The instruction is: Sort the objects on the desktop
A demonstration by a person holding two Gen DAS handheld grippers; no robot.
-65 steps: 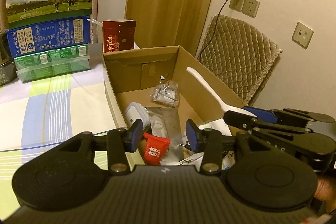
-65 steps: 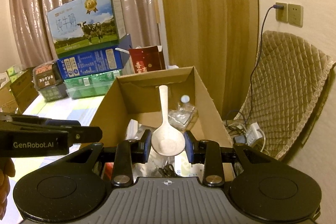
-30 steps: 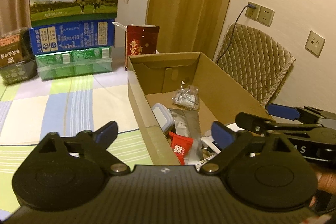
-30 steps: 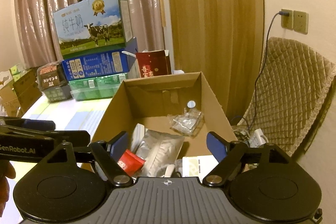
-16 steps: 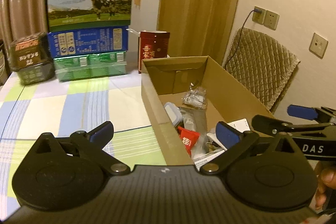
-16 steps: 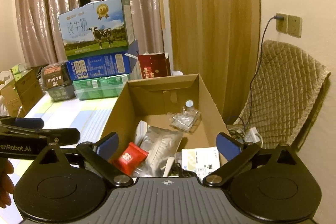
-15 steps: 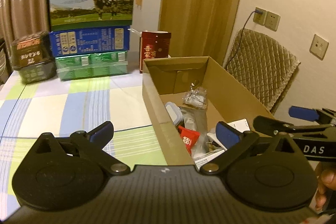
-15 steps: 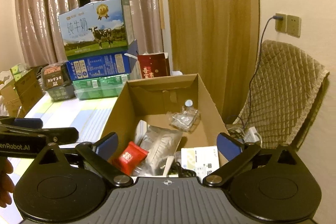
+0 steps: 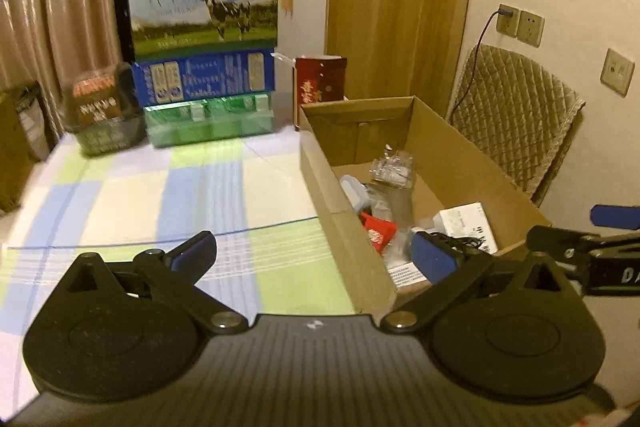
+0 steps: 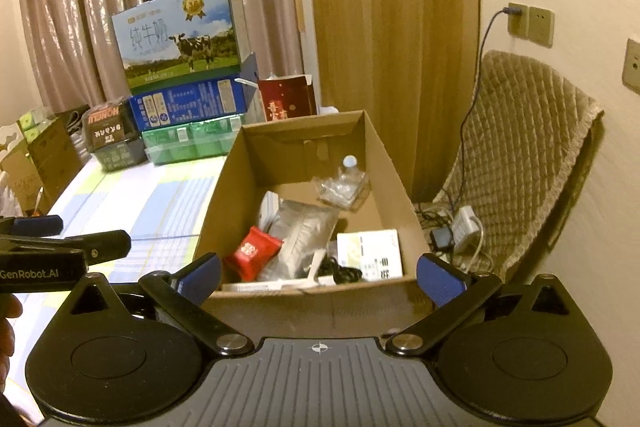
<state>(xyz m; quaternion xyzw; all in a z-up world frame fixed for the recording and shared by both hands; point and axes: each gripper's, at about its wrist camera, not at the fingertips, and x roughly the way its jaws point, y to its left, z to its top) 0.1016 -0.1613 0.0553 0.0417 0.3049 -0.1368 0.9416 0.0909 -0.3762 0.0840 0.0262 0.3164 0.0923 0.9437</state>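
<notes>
Judging from how things lie, the sorting looks nearly finished: the cardboard box [image 10: 304, 163] at frame centre already holds a red packet [image 10: 253, 254], a silver pouch [image 10: 298, 231], a crumpled bottle [image 10: 344, 183] and a white carton [image 10: 370, 253]. Both the left gripper [image 9: 314, 253] and right gripper [image 10: 318, 273] hover spread wide and empty. The striped tablecloth [image 9: 160, 195] at left shows nothing loose to collect.

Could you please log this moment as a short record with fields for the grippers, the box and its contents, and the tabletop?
left gripper: open, holding nothing
right gripper: open, holding nothing
cardboard box: open-topped, on the table's right side
box contents: red packet, silver pouch, white carton, crumpled clear bottle, black cable
checked tablecloth: bare in front of the stacked milk cartons
</notes>
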